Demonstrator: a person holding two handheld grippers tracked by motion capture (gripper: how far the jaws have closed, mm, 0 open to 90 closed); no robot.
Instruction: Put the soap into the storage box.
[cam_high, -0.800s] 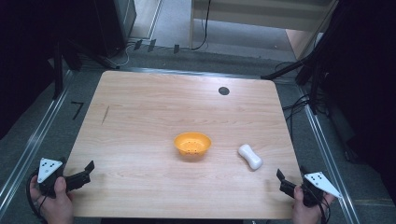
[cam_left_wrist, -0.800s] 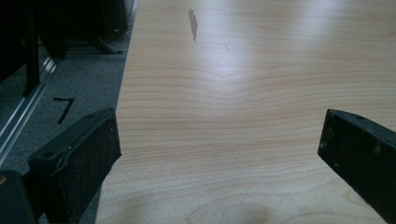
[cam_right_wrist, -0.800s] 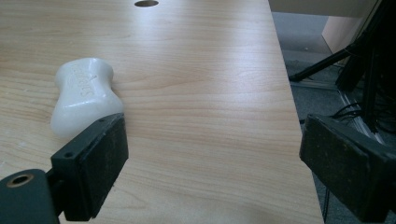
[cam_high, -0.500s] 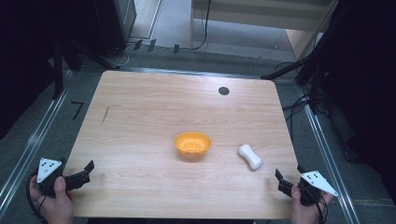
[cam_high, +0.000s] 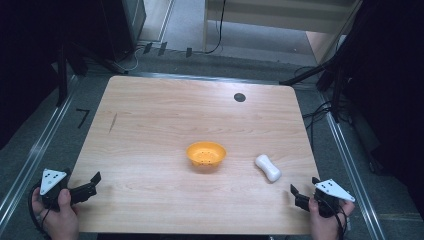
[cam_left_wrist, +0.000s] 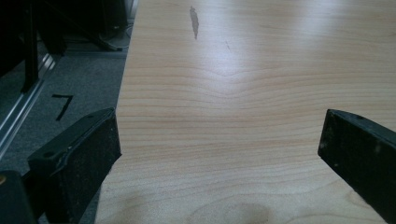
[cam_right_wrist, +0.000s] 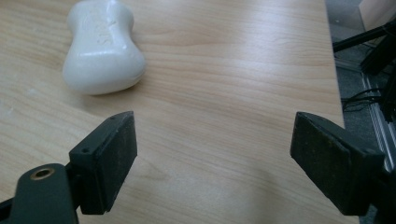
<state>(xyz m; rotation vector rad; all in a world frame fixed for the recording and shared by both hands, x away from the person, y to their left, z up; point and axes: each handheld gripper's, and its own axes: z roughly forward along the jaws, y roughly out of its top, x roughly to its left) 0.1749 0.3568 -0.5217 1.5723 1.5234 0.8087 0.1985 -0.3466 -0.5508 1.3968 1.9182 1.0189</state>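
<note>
- A lab or test room: a lone wooden table (cam_high: 150, 125) on grey carpet (cam_high: 185, 22).
- Metal floor rails (cam_high: 30, 155), loose cables (cam_high: 320, 112), dark stands (cam_high: 62, 65).

orange bowl (cam_high: 206, 155) mid-table, white soap (cam_high: 268, 167) beside, bare wood around

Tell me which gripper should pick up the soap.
Right. The right gripper is at the table's near right corner, jaws open, with the soap just ahead of it. The left gripper is at the far left corner, beyond the bowl.
</note>
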